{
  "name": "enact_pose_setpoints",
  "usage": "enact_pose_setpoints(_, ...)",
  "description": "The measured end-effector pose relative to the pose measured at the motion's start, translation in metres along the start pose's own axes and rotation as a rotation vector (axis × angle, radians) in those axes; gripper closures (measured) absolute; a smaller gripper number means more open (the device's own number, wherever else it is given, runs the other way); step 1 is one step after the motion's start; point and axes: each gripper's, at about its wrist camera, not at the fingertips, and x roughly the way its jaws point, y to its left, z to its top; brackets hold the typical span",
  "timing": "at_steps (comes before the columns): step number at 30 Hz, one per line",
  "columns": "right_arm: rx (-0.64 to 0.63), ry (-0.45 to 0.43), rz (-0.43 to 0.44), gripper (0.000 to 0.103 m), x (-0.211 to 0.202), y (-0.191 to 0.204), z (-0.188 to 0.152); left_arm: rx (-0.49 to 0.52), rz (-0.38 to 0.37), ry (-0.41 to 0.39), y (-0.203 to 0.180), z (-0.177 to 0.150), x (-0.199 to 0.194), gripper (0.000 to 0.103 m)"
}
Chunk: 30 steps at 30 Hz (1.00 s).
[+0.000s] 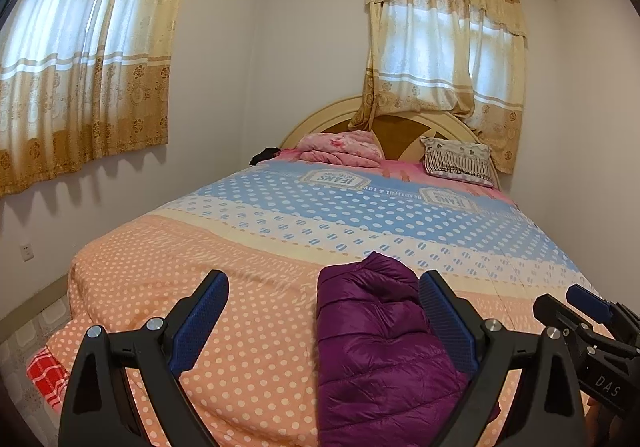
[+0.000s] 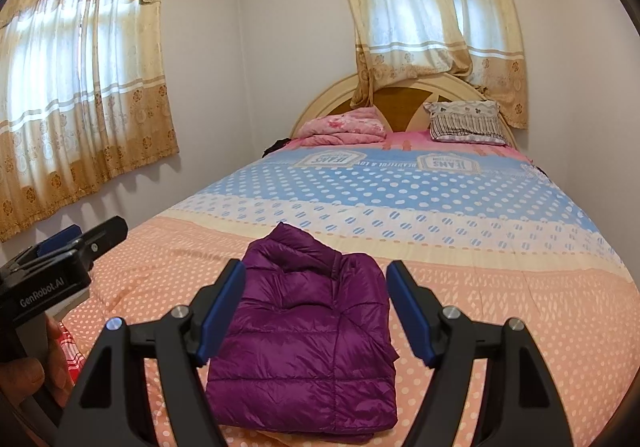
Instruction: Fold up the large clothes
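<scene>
Purple and glossy, a quilted puffer jacket [image 2: 304,347] lies folded into a compact, roughly square bundle on the near end of a bed [image 2: 500,287], resting on the peach, white-dotted part of the quilt [image 1: 248,327]. Both tongs hang above it, apart from the fabric. The right gripper [image 2: 316,311] has its blue-padded jaws spread wide with nothing clasped; the jacket shows on the quilt in the gap between them. The left gripper [image 1: 324,321] is likewise released, its jaws splayed, with the jacket below and toward its right finger. In the right wrist view the left gripper appears at the left edge, held by a hand [image 2: 28,371]; in the left wrist view the right gripper [image 1: 588,307] pokes in at the right edge. Farther up the bed the quilt changes to cream, then blue with white dots, then pink at the far end. A crumpled pink blanket [image 1: 340,149] sits at the far left of the bed and a striped pillow [image 1: 458,161] at the far right, both against a rounded cream headboard [image 1: 320,119]. Gold and cream curtains [image 1: 80,59] cover a window on the left wall, and a second pair [image 1: 444,43] hangs above the headboard. A red checked cloth [image 1: 46,375] shows at the near left, beside the bed.
</scene>
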Motion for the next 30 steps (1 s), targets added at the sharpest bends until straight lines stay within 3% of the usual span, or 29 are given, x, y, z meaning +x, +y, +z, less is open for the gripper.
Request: enact_pose_setpoints(30,0.020,0.001,0.007,0.027,-0.0047,-0.0020,-0.0015,0.021,0.004,0.025,-0.0030,-0.0061,0.0040,0.007)
